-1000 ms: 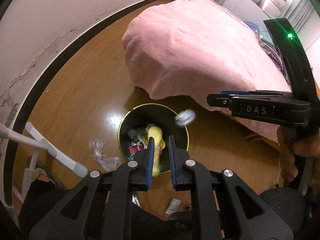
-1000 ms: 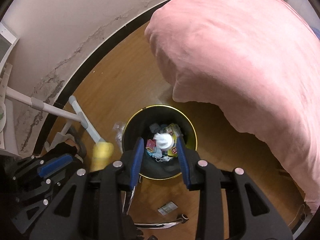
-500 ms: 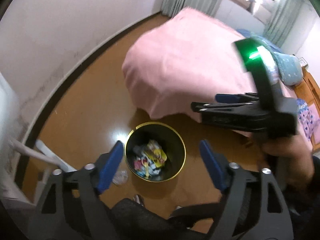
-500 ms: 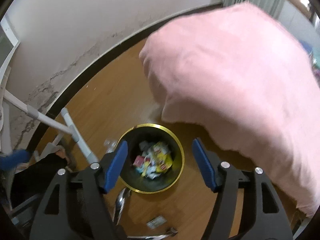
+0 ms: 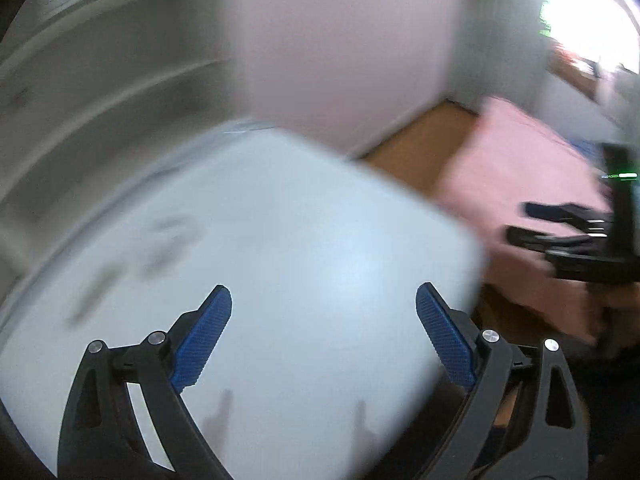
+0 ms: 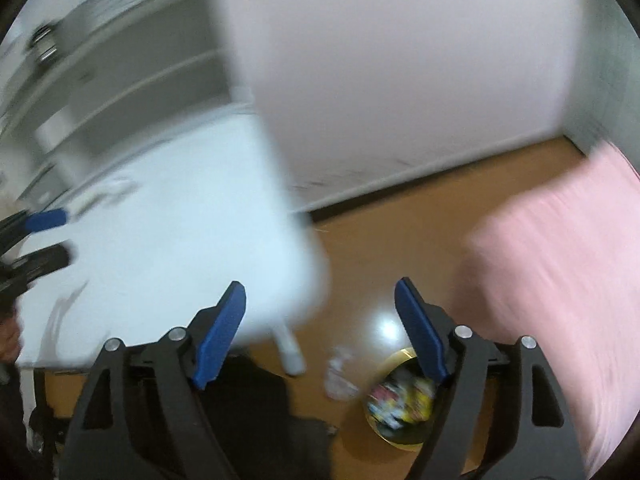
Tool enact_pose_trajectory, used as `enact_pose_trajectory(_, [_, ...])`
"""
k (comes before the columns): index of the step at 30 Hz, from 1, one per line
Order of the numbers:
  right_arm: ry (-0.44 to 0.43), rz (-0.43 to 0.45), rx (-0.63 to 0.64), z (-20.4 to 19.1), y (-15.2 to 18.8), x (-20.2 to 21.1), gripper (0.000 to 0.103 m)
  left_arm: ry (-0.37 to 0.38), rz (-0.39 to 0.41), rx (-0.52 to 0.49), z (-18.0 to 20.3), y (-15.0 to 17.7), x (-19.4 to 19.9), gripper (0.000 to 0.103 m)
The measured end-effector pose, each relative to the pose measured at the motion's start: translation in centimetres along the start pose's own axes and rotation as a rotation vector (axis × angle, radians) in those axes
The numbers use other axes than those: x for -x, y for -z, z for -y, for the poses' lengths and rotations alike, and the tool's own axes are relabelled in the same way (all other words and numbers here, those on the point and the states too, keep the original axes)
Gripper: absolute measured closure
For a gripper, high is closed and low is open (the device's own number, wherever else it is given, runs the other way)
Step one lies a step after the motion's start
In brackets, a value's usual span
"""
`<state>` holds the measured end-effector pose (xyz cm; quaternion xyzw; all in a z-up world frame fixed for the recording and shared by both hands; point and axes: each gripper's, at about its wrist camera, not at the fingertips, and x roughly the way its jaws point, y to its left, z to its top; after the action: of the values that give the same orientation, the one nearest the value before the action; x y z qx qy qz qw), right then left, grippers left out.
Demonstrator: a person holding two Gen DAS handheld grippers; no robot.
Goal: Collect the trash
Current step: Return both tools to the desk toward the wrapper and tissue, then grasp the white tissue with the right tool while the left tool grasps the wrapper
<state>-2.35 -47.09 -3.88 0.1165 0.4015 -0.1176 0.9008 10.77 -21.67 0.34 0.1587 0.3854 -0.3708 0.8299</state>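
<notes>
Both views are motion-blurred. My left gripper (image 5: 323,304) is open and empty above a white table (image 5: 280,220). My right gripper (image 6: 320,298) is open and empty, over the table's corner and the wooden floor. The black bin with a gold rim (image 6: 400,412), holding colourful wrappers, sits on the floor low in the right wrist view, partly behind my right finger. A crumpled clear plastic scrap (image 6: 340,376) lies on the floor just left of the bin. The right gripper also shows at the right edge of the left wrist view (image 5: 536,224), and the left gripper at the left edge of the right wrist view (image 6: 52,236).
The white table (image 6: 160,240) has a leg (image 6: 290,348) standing near the bin. A bed with a pink cover (image 6: 560,280) is to the right. White shelving (image 6: 100,80) stands behind the table. Blurred small items (image 5: 132,256) lie on the table.
Both grippers opened and dropped their items into the bin, then swung up and left from the bin toward the white table. The bin has slid to the bottom of the right wrist view.
</notes>
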Motion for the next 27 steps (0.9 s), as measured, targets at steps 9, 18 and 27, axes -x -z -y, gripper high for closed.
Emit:
enact_pose_trajectory(9, [-0.233,-0.117,0.251,-19.4,-9.0,-11.1,0.027,-0.237,-0.048,0.243,-15.8,5.1,1.1,0.012])
enact_pose_trajectory(18, [-0.213,-0.187,0.251,-25.3,-13.0,-18.5,0.029,-0.239,-0.075,0.253,-18.9,5.4,-1.2,0.012])
enact_pose_trajectory(27, [-0.234,-0.166,0.263,-23.6,-11.6,-16.6,0.064,-0.236,-0.092,0.162,-18.4,1.6,-5.7,0.013])
